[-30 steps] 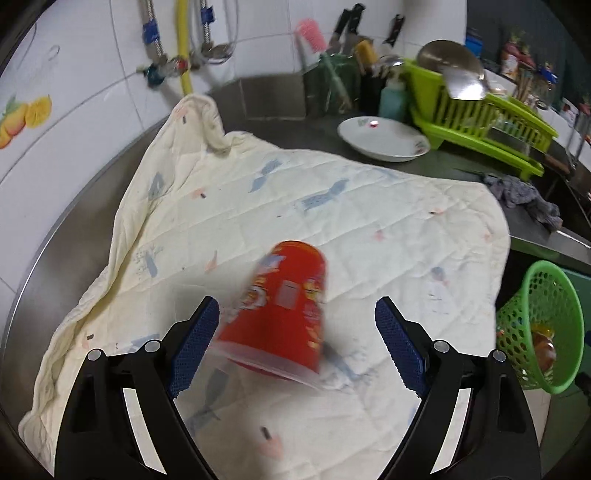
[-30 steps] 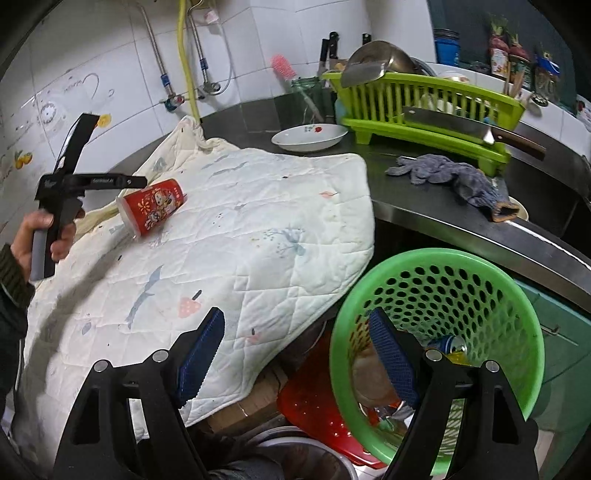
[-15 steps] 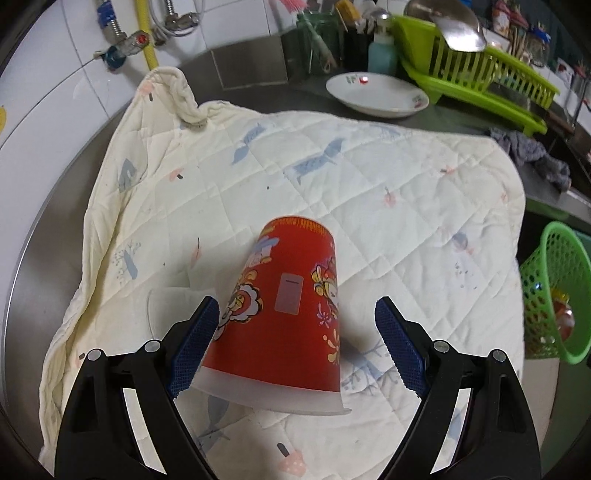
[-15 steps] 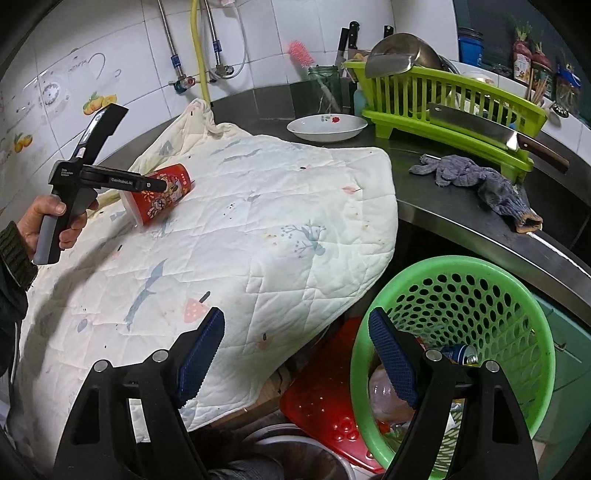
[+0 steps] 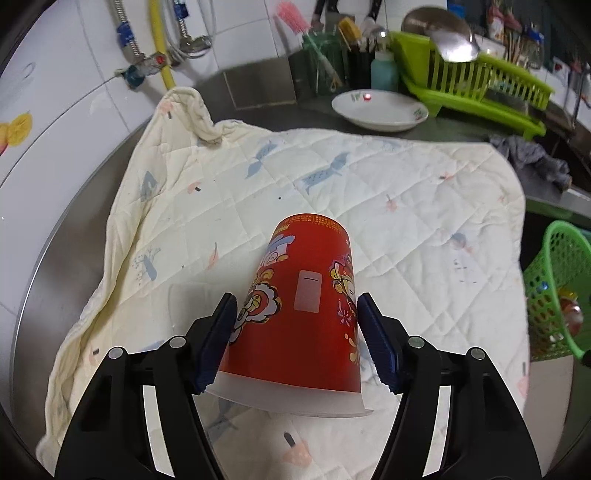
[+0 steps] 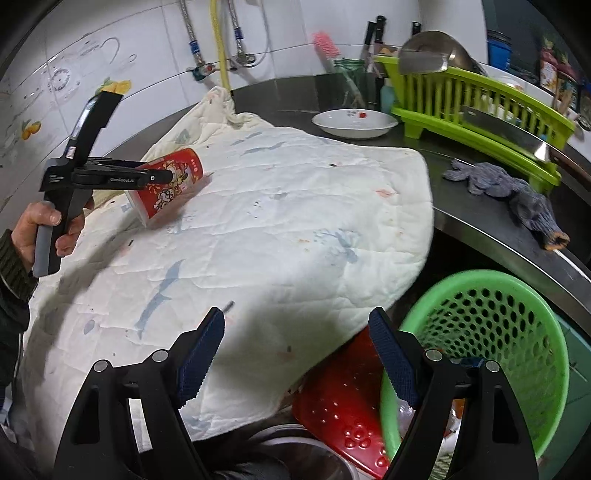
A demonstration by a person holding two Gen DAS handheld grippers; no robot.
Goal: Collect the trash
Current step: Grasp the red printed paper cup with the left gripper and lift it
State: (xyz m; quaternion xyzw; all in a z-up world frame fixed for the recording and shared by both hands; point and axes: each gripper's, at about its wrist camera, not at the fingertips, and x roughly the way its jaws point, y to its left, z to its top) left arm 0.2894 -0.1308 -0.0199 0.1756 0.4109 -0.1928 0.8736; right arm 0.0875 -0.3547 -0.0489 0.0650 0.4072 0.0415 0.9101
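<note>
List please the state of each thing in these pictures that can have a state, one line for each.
red paper cup: on its side, between the left gripper's pads
left gripper: shut on the cup
right gripper: open, holding nothing
green mesh basket: trash partly fills it
white bowl: upright on the counter
quilted cloth: spread out, stained

This is a home kitchen. White wall tiles (image 5: 258, 22) with fruit decals back a stainless steel counter (image 6: 480, 218), and water pipes with a valve (image 5: 144, 68) run down the wall. Along the counter's far edge stand a green dish rack (image 5: 480, 88) (a metal bowl resting in it), a utensil holder with a pink brush (image 5: 321, 62) and a white dish (image 5: 380, 110). A quilted cloth (image 5: 332, 184) covers the counter's middle.
</note>
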